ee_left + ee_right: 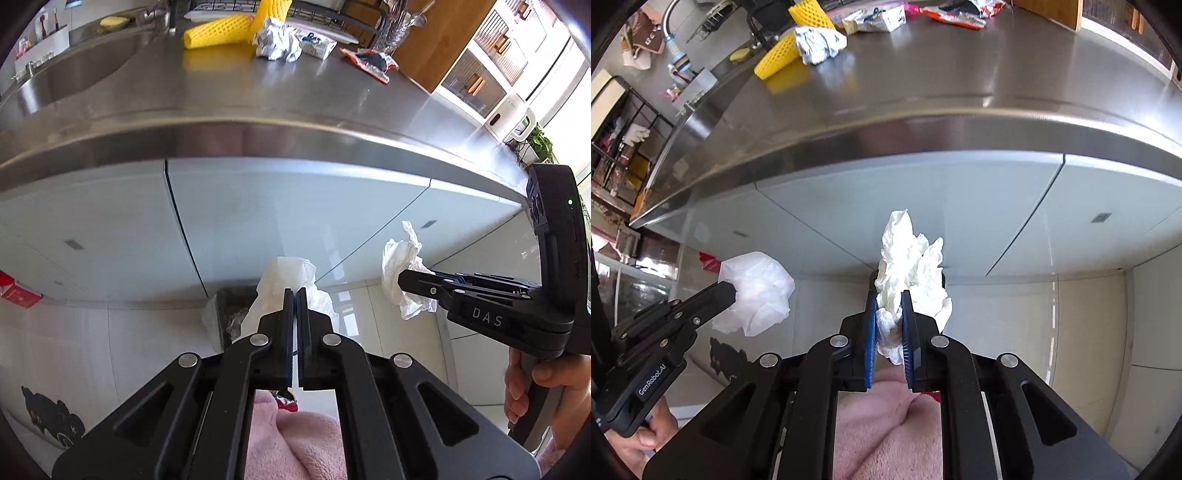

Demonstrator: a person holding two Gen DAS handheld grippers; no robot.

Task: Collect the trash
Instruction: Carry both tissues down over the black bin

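Observation:
My left gripper (295,295) is shut on a crumpled white tissue (284,284), held below the steel counter edge, above a dark bin (231,314) on the floor. It shows in the right wrist view too (729,288), with its tissue (757,291). My right gripper (889,299) is shut on another crumpled white tissue (912,266), in front of the cabinet doors. It also shows in the left wrist view (402,280) with its tissue (400,266). On the counter lie crumpled paper (277,40), yellow foam nets (218,31), a white wrapper (317,44) and a red wrapper (371,61).
The steel counter (258,107) has a sink (74,74) at the left and a dish rack behind. Pale cabinet doors (277,221) stand under it. A red box (16,293) lies on the tiled floor at the left. My pink clothing fills the bottom of both views.

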